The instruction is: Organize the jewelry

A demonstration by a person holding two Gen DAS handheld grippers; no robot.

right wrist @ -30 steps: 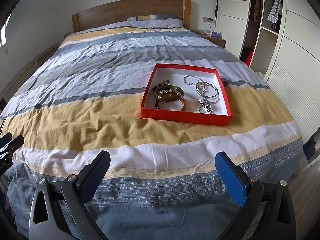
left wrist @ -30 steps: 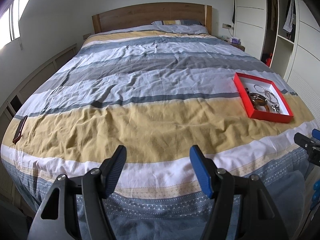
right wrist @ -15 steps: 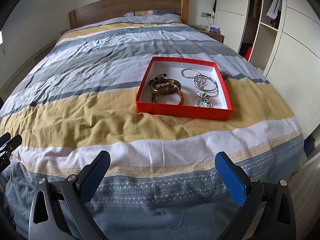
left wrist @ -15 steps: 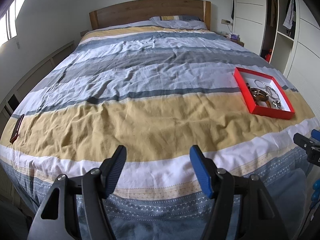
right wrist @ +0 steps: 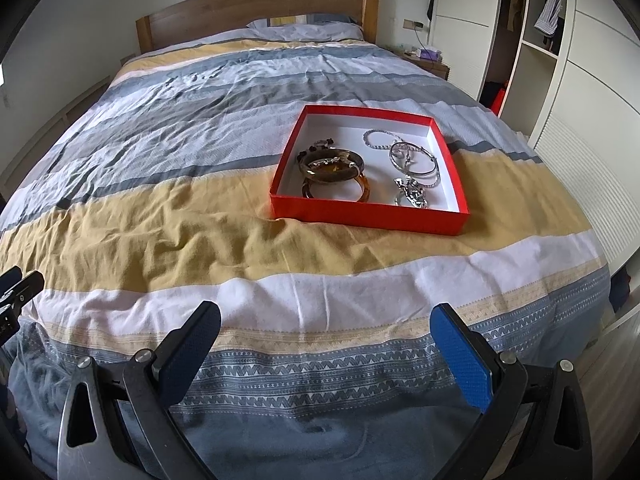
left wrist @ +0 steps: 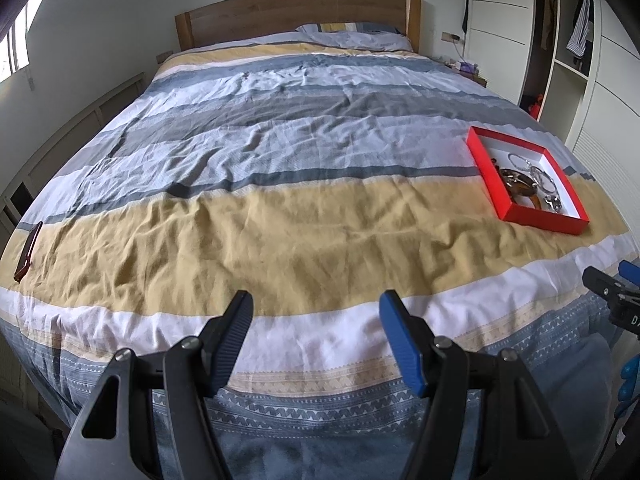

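Striped duvet (right wrist: 200, 216) spread flat, used as work surface
Red tray (right wrist: 368, 216) set on yellow band, likely so pieces are kept from sinking into folds
Brown bangles (right wrist: 332, 168) stacked left in tray, silver pieces (right wrist: 414, 160) grouped right
Right gripper (right wrist: 326, 344) held empty, jaws wide, aimed toward tray, well short of it
Left gripper (left wrist: 316, 332) likewise wide, empty, over bare duvet

The red box (right wrist: 370, 216) is white inside; the bedcover (right wrist: 200, 240) is striped grey, white, mustard.

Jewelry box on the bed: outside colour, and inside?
Jewelry box: red outside, white inside; clearest in the right wrist view.
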